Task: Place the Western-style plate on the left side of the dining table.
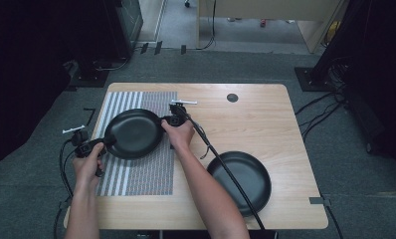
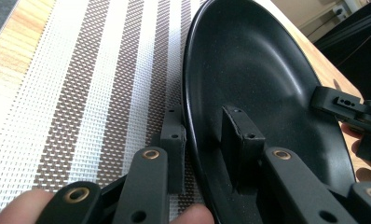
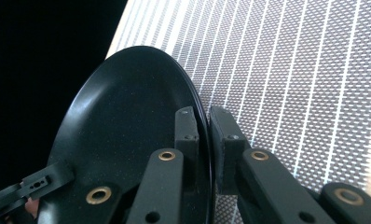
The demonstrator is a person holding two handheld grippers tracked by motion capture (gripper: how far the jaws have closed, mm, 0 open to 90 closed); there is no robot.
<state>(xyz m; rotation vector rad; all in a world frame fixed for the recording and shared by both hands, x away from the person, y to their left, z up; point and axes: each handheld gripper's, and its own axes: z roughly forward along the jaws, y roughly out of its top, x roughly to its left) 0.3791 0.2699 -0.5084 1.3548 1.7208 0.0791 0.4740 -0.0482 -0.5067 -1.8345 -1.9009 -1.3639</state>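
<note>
A black plate is held over the striped placemat by both grippers. My left gripper grips its near-left rim: in the left gripper view one jaw sits outside the rim and the other inside the plate. My right gripper is on the opposite rim. In the right gripper view its jaws are pinched tight on the thin edge of the plate, which tilts above the mat. Each gripper view shows the other gripper across the plate.
A second black plate lies on the wooden table at the front right, with the right gripper's cable running over it. A round cable hole sits near the far edge. Dark carpet and cables surround the table.
</note>
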